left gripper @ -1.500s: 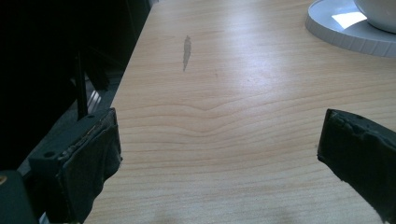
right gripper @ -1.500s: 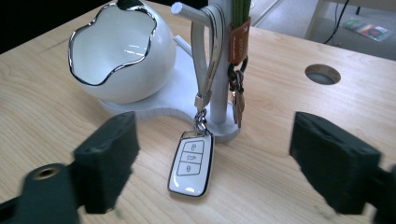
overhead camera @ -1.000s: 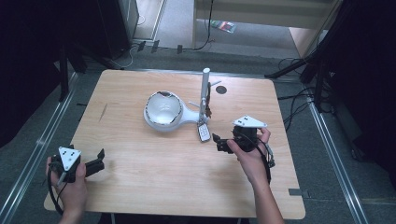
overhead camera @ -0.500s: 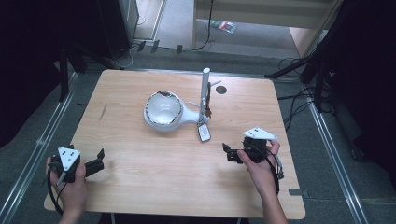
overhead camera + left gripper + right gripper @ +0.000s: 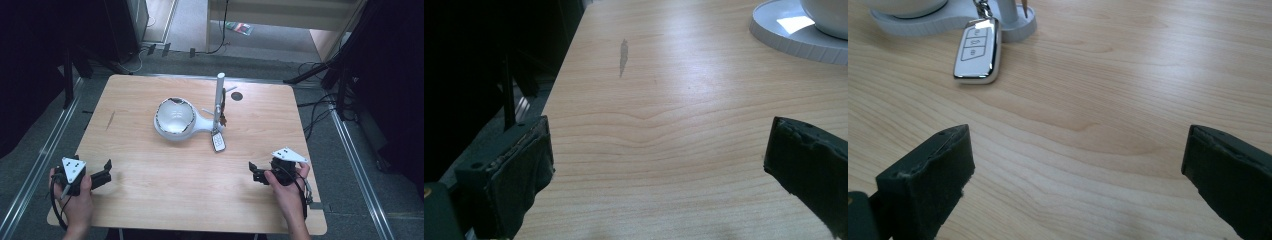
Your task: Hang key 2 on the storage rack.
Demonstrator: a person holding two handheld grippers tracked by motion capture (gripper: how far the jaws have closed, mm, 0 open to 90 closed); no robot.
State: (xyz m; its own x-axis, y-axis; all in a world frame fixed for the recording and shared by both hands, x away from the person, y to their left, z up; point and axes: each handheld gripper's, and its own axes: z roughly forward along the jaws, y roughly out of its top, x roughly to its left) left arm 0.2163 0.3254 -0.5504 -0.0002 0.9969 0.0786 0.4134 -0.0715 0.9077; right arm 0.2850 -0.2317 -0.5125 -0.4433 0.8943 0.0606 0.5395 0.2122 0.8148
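Bowl point(image 5: 903, 6) cut off by top edge; key fob point(image 5: 976, 54) buttons unreadable.

I see a table point(image 5: 150, 200) of pale wood with a matt, smooth finish, wavy grain and one dark smudge point(image 5: 623, 56) near its far left. On it, the key fob point(image 5: 976, 51) looks like glossy white plastic edged in shiny chrome metal, lying near the white stand point(image 5: 172, 132), whose base looks like smooth, faintly glossy plastic with a ribbed rim, and whose bowl point(image 5: 175, 115) gleams. My left gripper point(image 5: 664, 165) and right gripper point(image 5: 1083, 170) carry matt black pads point(image 5: 930, 175) that look rubbery, rough and worn at the edges.
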